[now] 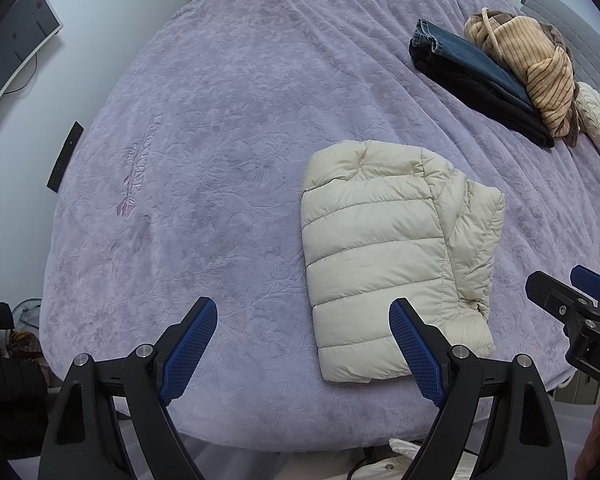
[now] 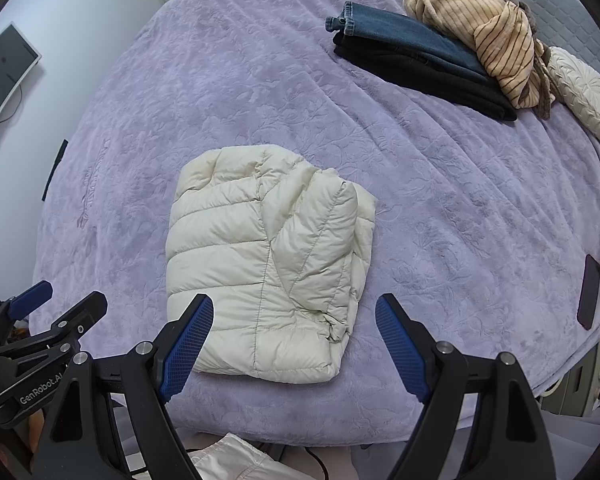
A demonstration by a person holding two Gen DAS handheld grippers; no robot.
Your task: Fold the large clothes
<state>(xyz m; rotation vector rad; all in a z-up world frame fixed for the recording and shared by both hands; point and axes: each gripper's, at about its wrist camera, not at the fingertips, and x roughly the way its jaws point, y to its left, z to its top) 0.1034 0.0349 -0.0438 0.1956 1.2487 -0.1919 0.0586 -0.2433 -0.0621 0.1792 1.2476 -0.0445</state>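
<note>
A cream quilted puffer jacket [image 1: 384, 248] lies folded into a compact rectangle on the purple bedspread [image 1: 220, 140], near the bed's front edge; it also shows in the right wrist view [image 2: 268, 264]. My left gripper [image 1: 304, 352] is open and empty, held above the front edge just left of the jacket's near end. My right gripper [image 2: 294, 344] is open and empty, over the jacket's near right corner. The right gripper shows at the right edge of the left wrist view [image 1: 572, 300]; the left gripper shows at the left edge of the right wrist view [image 2: 48, 312].
At the far right lie folded jeans [image 2: 412, 42] on a black garment [image 2: 420, 76], a crumpled striped tan top [image 2: 484, 36] and a round cream cushion [image 2: 584, 92]. A dark phone [image 2: 590, 292] lies at the bed's right edge. A monitor [image 1: 16, 48] stands left.
</note>
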